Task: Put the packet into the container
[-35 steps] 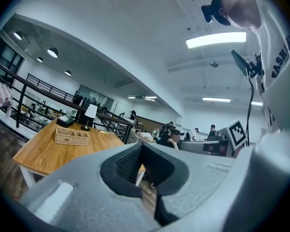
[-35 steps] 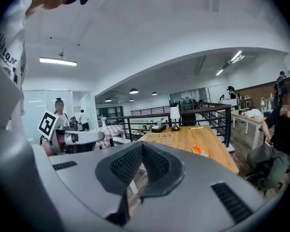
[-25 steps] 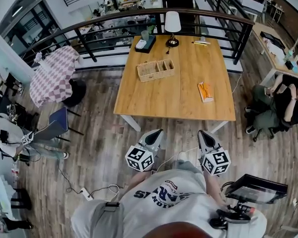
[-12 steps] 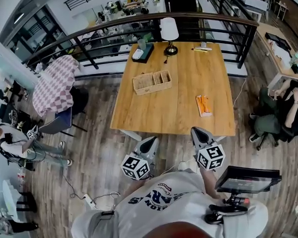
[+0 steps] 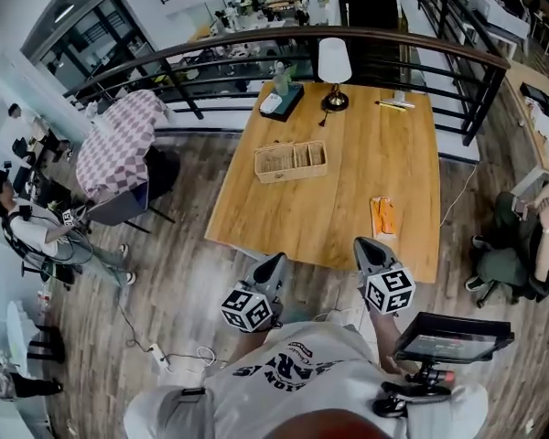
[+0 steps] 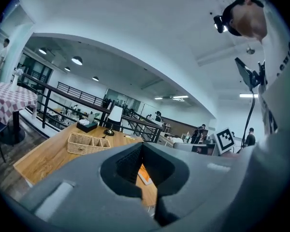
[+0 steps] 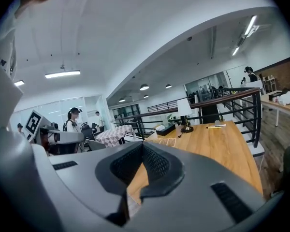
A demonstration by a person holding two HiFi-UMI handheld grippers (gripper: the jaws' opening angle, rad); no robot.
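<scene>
1. Start only: standing short of the desk [image 5: 348, 167], holding left tongs [image 5: 276, 261] and right tongs [image 5: 360, 244] closed, gripping nothing.
2. Leaving packet [image 5: 382, 216] lying on desk's near right side, well apart from wicker container [image 5: 291, 160].
3. Awaiting grasping, carrying, dropping in.

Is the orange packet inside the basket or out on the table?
Out. The orange packet lies flat on the wooden table, well apart from the wicker basket.
</scene>
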